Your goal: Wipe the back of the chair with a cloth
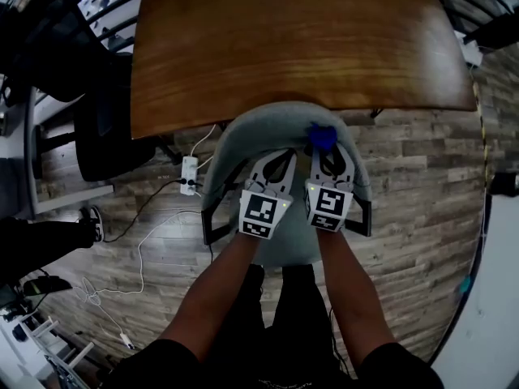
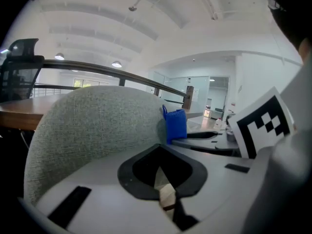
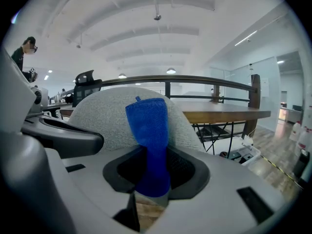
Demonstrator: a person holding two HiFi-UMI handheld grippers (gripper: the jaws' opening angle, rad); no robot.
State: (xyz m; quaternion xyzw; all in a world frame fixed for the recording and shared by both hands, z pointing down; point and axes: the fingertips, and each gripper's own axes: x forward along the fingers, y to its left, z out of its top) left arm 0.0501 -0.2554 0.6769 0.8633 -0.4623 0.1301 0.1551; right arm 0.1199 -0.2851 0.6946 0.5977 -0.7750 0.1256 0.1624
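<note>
Cloth (image 3: 148, 140) in right hand-held gripper (image 3: 152, 186) — before chair (image 3: 105, 116)

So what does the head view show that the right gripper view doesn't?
Only the head view shows the person's forearms, the marker cubes and a white cable on the floor. Only the right gripper view shows the ceiling, a railing, a person at far left, and the right gripper shut on the cloth, seen close up. Both show the grey chair back, the blue cloth and the wooden table.
</note>
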